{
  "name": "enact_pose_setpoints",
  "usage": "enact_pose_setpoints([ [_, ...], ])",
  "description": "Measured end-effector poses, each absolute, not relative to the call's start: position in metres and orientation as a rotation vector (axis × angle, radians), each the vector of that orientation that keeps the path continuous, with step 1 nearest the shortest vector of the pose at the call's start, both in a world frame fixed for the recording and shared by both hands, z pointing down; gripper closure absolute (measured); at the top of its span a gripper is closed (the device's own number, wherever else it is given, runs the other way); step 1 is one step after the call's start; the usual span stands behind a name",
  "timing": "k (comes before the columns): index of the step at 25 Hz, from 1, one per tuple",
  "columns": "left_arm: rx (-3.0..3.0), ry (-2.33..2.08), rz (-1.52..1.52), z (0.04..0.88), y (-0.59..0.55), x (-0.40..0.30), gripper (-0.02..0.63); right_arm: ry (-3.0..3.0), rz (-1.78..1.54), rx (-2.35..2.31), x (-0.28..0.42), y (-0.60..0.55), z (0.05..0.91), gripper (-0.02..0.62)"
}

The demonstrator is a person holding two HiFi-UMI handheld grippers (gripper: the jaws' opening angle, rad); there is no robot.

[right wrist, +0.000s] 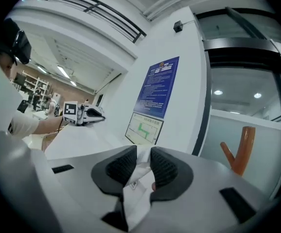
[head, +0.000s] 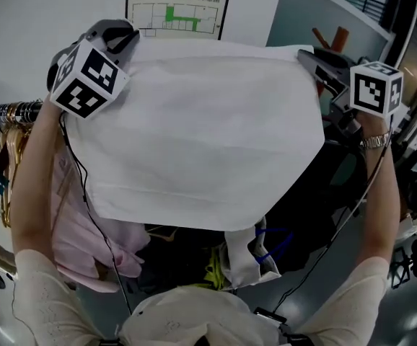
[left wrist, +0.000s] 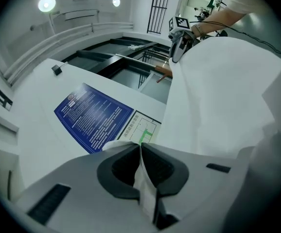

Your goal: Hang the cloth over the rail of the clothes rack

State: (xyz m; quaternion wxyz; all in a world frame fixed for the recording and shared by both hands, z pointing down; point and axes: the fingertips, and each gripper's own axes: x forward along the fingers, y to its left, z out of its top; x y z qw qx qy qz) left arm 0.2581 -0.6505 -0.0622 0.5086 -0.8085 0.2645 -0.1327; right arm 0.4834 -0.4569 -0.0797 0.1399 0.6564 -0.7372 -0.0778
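The left gripper (left wrist: pixel 140 166) and the right gripper (right wrist: pixel 141 171) each pinch 1 corner of the cloth (head: pixel 201 128), which is spread in the air near the rail (head: pixel 14 111). The cloth blocks the view below, so the drop could miss the rail.

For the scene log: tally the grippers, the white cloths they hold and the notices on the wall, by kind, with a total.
Grippers: 2 (left gripper, right gripper, each shut on a corner)
White cloth: 1
Wall notices: 2 (blue notice, floor plan)
Total: 5
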Motion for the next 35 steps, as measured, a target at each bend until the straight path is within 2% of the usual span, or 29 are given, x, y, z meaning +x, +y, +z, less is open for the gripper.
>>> enact_pose_setpoints([
  [10,-1.979,0.579,-0.317,-0.059,-0.641,0.261,0.588,-2.183,-0.212,1.738,0.499,-0.44,-0.054,0.509],
  [15,-1.955,0.608,-0.321,-0.059,-0.647,0.252,0.588,-2.098,-0.297,1.97,0.529,-0.413,-0.085,0.506],
  [20,-1.944,0.553,-0.203,-0.071,-0.626,0.261,0.587,-2.15,-0.49,1.71,0.432,-0.441,-0.098,0.506],
  [27,-1.934,0.538,-0.06,-0.083,-0.614,0.251,0.587,-2.285,-0.5,1.442,0.304,-0.534,-0.093,0.506],
  [35,-2.06,0.403,-0.012,-0.093,-0.599,0.25,0.588,-2.239,-0.436,1.385,0.253,-0.612,-0.066,0.506],
])
